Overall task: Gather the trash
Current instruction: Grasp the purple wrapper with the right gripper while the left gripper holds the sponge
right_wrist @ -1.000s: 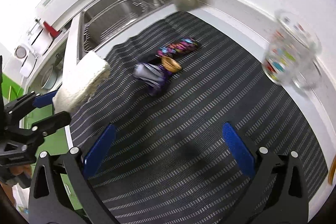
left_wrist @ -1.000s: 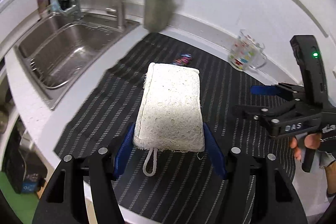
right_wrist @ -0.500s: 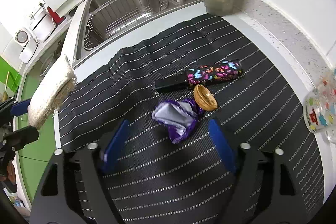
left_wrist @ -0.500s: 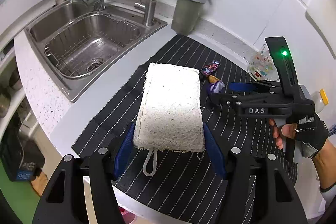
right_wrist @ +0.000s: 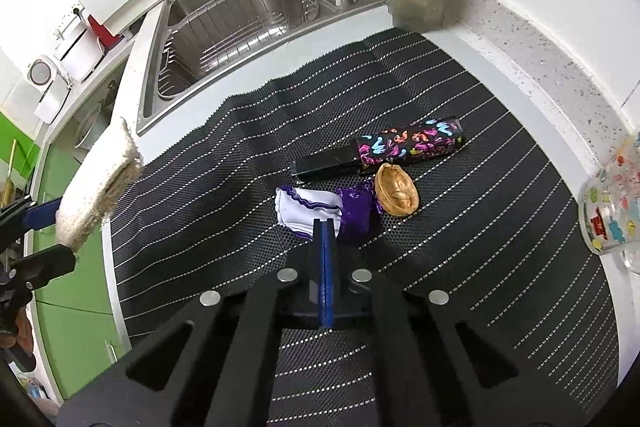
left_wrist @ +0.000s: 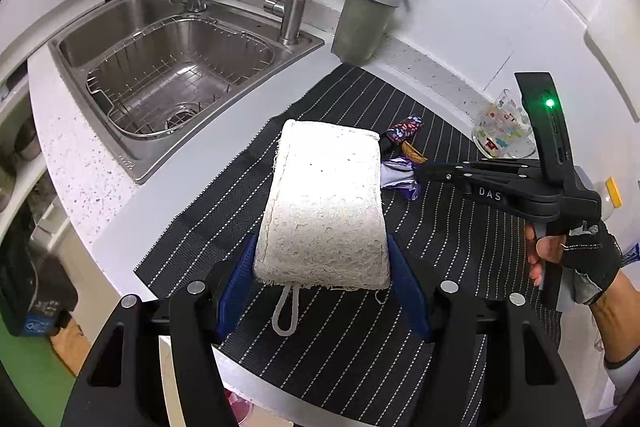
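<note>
Three bits of trash lie together on the striped mat (right_wrist: 500, 267) just ahead of the right tool (right_wrist: 325, 227): a crumpled purple wrapper (right_wrist: 320, 213), a gold foil cup (right_wrist: 397, 195) touching its far right side, and a long patterned wrapper (right_wrist: 384, 153) beyond both. The right tool's blue pads are pressed together with no gap, their tips at the near edge of the purple wrapper; whether they have pinched a fold of it I cannot tell. That wrapper looks feather-light, limp and crinkly, so I'd judge a raised fold at its near edge the place to nip. The foil cup would likely crush under pressure.

The left tool (left_wrist: 322, 279) is clamped on a pale sponge (left_wrist: 324, 203), holding it above the mat's near edge. A printed glass (right_wrist: 612, 211) stands off to the right tool's right, fragile and near enough to mind. A grey lidded bin (left_wrist: 366, 19) sits far ahead, beside the sink (left_wrist: 168, 67).
</note>
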The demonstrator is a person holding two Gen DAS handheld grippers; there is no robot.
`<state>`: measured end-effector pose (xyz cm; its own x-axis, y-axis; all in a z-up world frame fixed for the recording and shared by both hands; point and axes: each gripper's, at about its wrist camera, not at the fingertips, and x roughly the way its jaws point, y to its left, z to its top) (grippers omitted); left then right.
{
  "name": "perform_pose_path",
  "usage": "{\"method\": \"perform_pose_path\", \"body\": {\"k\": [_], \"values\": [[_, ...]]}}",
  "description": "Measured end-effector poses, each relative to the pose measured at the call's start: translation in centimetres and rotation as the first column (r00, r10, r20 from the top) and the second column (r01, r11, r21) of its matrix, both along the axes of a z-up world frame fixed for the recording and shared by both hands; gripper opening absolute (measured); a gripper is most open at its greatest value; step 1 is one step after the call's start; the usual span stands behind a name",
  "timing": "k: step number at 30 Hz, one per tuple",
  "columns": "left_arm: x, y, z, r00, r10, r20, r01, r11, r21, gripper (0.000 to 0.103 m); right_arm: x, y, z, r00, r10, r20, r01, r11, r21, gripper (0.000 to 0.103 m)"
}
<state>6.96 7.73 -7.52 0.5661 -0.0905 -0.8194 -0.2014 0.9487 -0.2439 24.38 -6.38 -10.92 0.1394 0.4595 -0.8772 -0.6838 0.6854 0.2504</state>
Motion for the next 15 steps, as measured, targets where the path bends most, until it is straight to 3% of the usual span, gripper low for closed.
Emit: {"method": "perform_pose_path", "body": {"k": [9, 10, 13, 15], "values": [[-1.3, -1.1, 1.0, 1.0, 0.012, 0.016, -0.012, 1.0, 0.009, 0.063, -0.9, -0.1, 0.8, 0.999, 0.047, 0.027, -0.047, 0.999, -0.002, 0.004], [-1.5, -1.2, 1.1, 1.0, 0.011, 0.017, -0.011, 1.0, 0.01, 0.063, -0.8, 0.0, 0.7, 0.999, 0.047, 0.027, -0.047, 0.999, -0.001, 0.012], [-1.6, -1.3, 1.3, 1.0, 0.01, 0.016, -0.01, 1.0, 0.01, 0.063, -0.8, 0.1, 0.8, 0.997, 0.043, 0.058, -0.044, 0.999, 0.011, 0.083], [-1.6, -1.1, 1.3, 1.0, 0.016, 0.018, -0.016, 1.0, 0.008, 0.063, -0.9, 0.3, 1.0, 0.995, 0.051, 0.091, -0.051, 0.999, 0.004, 0.09]]}}
